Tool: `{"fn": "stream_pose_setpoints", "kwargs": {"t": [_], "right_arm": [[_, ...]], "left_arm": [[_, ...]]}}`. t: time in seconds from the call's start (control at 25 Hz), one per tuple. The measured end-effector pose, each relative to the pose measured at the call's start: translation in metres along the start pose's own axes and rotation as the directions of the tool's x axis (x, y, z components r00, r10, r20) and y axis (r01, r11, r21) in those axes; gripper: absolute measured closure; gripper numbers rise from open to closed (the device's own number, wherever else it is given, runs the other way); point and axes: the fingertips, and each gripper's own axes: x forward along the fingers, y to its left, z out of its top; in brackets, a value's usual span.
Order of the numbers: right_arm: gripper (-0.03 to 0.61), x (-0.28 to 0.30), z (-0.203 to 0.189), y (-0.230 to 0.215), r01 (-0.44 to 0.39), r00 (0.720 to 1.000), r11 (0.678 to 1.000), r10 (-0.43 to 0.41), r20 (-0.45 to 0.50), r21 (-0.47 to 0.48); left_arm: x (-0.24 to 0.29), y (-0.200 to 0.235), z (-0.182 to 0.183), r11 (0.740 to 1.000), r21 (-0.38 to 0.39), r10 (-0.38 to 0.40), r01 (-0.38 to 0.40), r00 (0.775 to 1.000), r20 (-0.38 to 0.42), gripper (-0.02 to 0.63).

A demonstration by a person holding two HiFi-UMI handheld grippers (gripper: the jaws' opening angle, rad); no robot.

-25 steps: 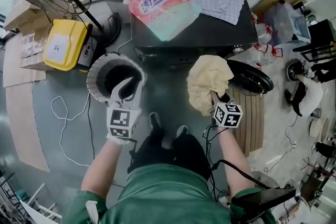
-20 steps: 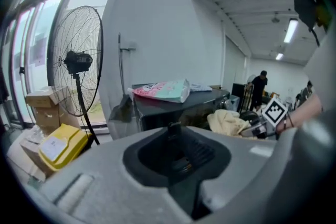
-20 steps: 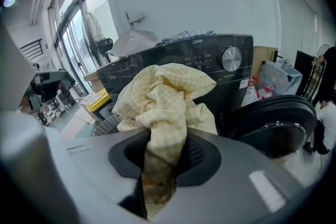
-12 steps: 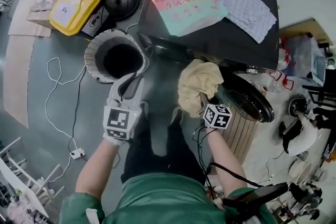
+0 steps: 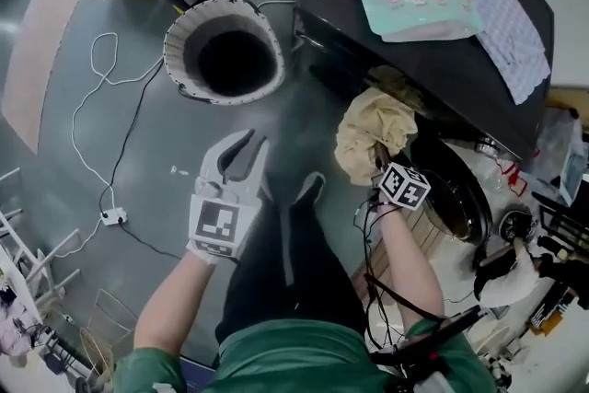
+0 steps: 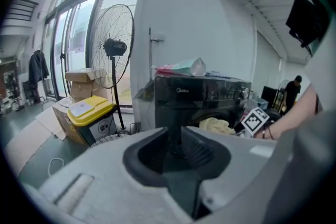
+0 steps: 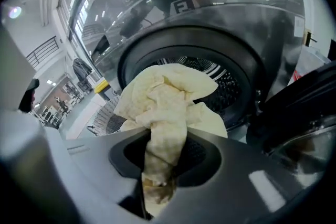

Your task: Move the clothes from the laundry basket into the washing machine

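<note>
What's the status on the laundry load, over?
Left gripper shut, empty. Right gripper shut on cream cloth, in front of washing machine drum mouth. Door open, nothing blocking.

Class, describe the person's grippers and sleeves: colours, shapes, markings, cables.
The left gripper is a pale grey shell tapering to two jaws with dark ribbed pads, bearing a cube of black-and-white square markers. The right gripper carries the same cube; black cables trail from it. The sleeves are short and green.
</note>
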Motion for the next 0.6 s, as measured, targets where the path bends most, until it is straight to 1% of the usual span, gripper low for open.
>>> {"fn": "stream_pose_setpoints", "kwargs": {"t": [0.12, 0.2, 0.28, 0.36, 0.52, 0.6], "right_arm": [[0.477, 0.023, -0.006, -0.001, 0.008, 1.0, 0.997, -0.009, 0.015, 0.078], [0.478, 0.033, -0.006, 0.002, 0.018, 0.999, 0.995, -0.021, 0.026, 0.094], [0.477, 0.041, -0.003, 0.004, 0.021, 0.999, 0.997, -0.023, 0.032, 0.069], [0.477, 0.053, -0.004, 0.007, -0.002, 0.999, 0.999, 0.0, 0.035, 0.041], [0.477, 0.074, -0.011, -0.003, -0.027, 0.999, 1.0, 0.027, 0.037, 0.004], [0.477, 0.083, -0.018, -0.007, -0.034, 0.999, 0.999, 0.035, 0.029, -0.015]], "left_arm": [[-0.007, 0.015, -0.021, 1.0, -0.013, 0.006, -0.006, 1.0, 0.003, 0.538], [-0.007, 0.024, -0.034, 1.0, -0.027, 0.012, -0.012, 1.0, -0.001, 0.538], [-0.003, 0.03, -0.045, 0.999, -0.033, 0.011, -0.011, 1.0, -0.007, 0.537], [0.005, 0.033, -0.055, 0.999, -0.035, 0.004, -0.005, 1.0, -0.011, 0.538], [0.023, 0.031, -0.073, 0.999, -0.025, -0.04, 0.04, 0.999, -0.009, 0.538], [0.029, 0.031, -0.086, 0.998, -0.033, -0.051, 0.051, 0.999, -0.011, 0.537]]}}
